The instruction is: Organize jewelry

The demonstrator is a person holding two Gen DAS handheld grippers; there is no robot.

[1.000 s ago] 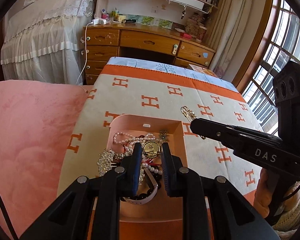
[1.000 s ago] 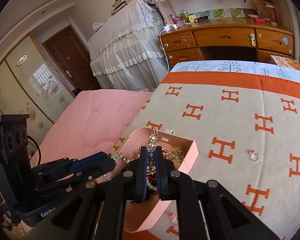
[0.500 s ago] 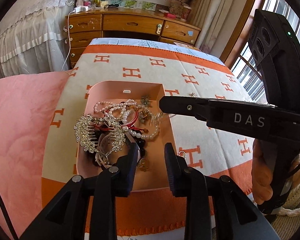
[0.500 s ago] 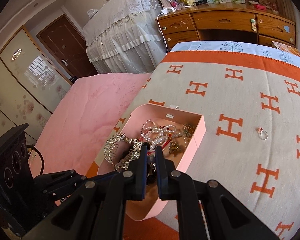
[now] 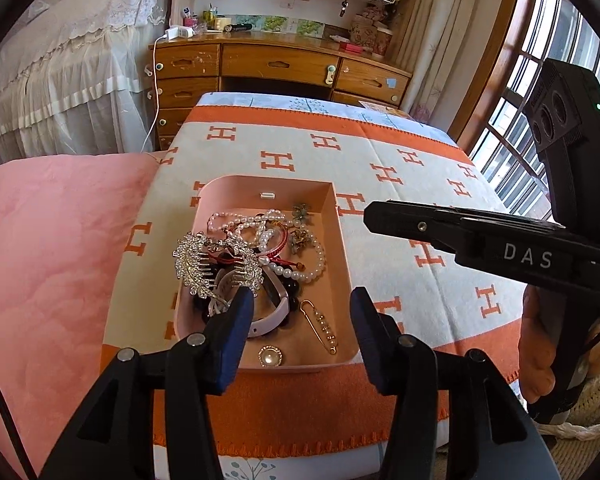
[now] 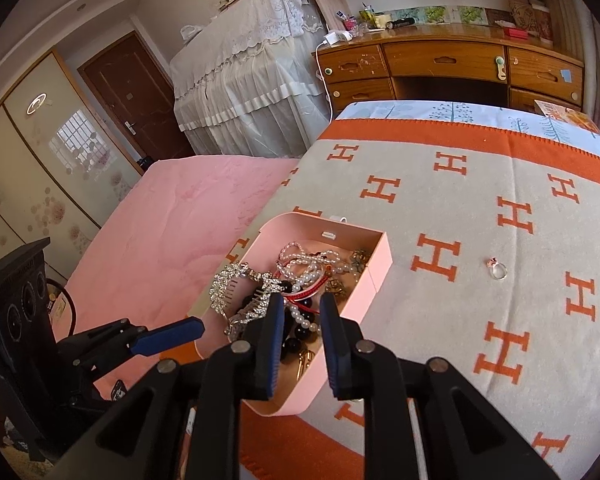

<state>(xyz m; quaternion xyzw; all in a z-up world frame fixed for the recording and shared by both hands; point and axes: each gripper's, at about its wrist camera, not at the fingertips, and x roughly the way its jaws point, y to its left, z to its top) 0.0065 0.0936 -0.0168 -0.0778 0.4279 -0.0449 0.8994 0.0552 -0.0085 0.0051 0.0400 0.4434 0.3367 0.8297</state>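
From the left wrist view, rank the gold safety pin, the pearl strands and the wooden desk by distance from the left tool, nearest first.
1. gold safety pin: in the pink box, between the opening jaws of the left tool, untouched.
2. pearl strands: toward the box's far end.
3. wooden desk: beyond the blanket, against the wall.

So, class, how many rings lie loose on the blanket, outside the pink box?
1: a ring lying on the blanket, right of the pink box. Others may be hidden behind the grippers.
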